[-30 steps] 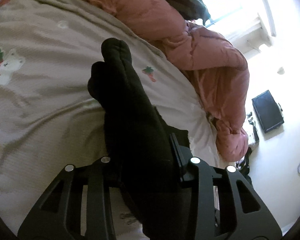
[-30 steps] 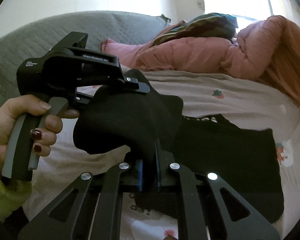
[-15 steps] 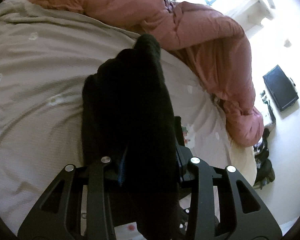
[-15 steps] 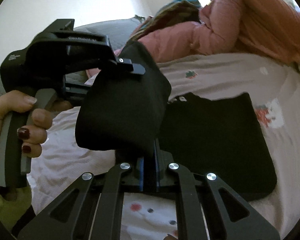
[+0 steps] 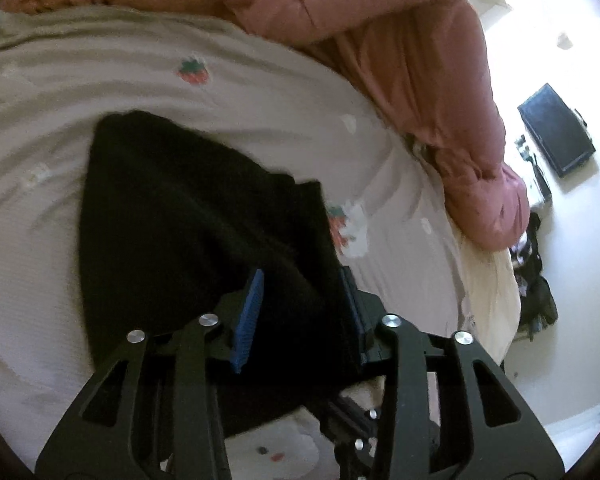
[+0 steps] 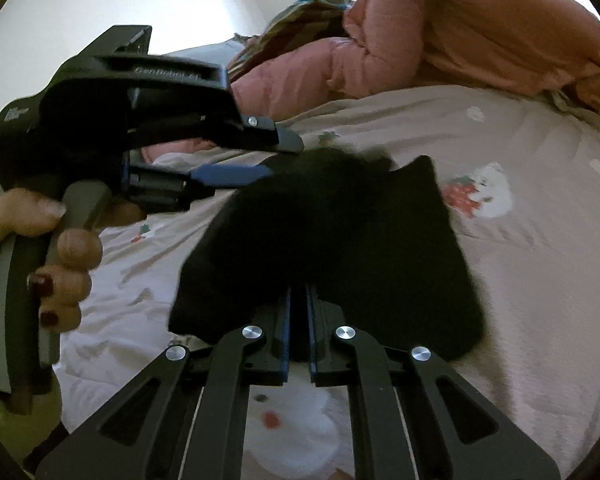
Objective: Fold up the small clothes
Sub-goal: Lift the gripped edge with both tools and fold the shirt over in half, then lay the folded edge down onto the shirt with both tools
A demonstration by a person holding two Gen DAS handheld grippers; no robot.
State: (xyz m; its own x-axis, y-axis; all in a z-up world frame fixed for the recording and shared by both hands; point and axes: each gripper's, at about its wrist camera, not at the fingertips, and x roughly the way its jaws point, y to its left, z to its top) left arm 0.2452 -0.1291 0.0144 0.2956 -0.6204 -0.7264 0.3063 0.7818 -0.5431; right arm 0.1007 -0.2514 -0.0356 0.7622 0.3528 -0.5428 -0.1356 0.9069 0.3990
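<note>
A small black garment (image 5: 180, 220) lies doubled over on the strawberry-print bed sheet (image 5: 260, 100). My left gripper (image 5: 302, 274) has its jaws opening. The cloth's edge still runs between its blue pads (image 5: 248, 320), and the pads stand apart from it. In the right wrist view the left gripper (image 6: 286, 157) is held by a hand (image 6: 60, 248), its fingers spread at the garment's (image 6: 340, 232) far edge. My right gripper (image 6: 299, 292) is shut on the garment's near edge, just above the sheet (image 6: 520, 280).
A bulky pink duvet (image 5: 400, 40) is heaped along the far side of the bed (image 6: 460, 32), with a striped cloth (image 6: 300, 12) behind it. Past the bed's right edge, a dark flat screen (image 5: 556, 132) and a pile of clothes (image 5: 536, 280) lie on the floor.
Both grippers carried the garment's lifted half across and down onto the other half. The left jaws, closed on the cloth before, have spread and now show their blue pads.
</note>
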